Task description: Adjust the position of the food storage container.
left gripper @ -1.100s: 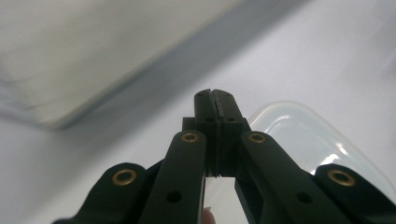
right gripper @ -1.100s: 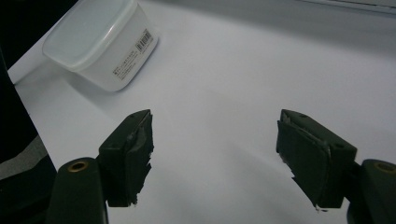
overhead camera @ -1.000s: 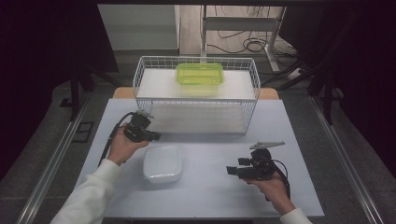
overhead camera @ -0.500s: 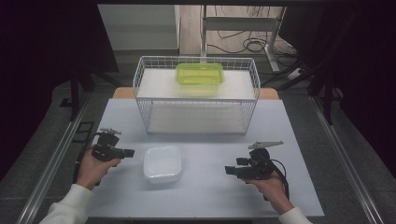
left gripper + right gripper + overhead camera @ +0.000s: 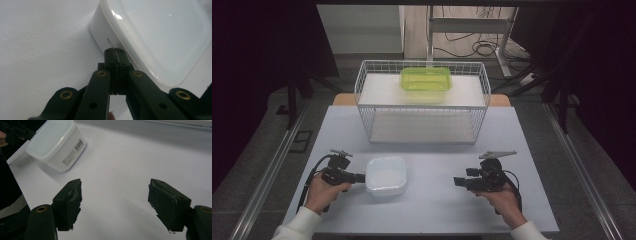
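Progress looks early: left hand-held gripper [image 5: 360, 178], clenched, touches the white container [image 5: 385, 175] at lower left; right hand-held gripper [image 5: 458, 181] waits released.

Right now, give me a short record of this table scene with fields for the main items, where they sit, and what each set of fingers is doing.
surface: white table
white container: lidded, standing on the table near the front, left of centre
left gripper: fingers closed together, tips at the container's left side, nothing between them
right gripper: fingers wide apart, empty, low over bare table, pointing toward the container
wire basket: at the back of the table
green container: on the upper level of the basket
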### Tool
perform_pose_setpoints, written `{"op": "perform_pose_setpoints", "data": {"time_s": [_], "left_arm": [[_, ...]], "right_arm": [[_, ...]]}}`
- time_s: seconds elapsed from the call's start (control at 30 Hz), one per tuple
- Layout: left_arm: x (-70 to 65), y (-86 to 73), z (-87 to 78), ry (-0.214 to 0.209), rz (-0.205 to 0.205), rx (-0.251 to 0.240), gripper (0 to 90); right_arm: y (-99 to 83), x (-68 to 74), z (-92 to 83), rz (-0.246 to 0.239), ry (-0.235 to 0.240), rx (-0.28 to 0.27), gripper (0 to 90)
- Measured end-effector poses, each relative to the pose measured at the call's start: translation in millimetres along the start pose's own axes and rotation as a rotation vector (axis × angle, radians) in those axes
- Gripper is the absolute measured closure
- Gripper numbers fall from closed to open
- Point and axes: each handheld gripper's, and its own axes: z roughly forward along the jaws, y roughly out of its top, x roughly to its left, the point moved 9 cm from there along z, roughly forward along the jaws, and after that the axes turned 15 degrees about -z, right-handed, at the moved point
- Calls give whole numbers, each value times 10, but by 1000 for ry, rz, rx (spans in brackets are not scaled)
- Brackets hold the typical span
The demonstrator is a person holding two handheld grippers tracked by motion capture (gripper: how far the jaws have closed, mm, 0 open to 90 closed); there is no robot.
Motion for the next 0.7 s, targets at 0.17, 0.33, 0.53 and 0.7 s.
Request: {"op": "perform_pose_setpoints", "data": {"time_s": [0.17,0.33,0.53,0.7], "left_arm": [[-56,2,34,-14,5,14,897],[-112,38,83,-18,9,17,896],[-247,68,216,-25,42,45,896],[-427,104,342,-45,61,54,896]], "right_arm": [[4,3,5,9,11,-4,272],[3,7,12,9,10,-2,272],[-3,8,19,8,10,4,272],[-10,6,30,0,8,9,271]]}}
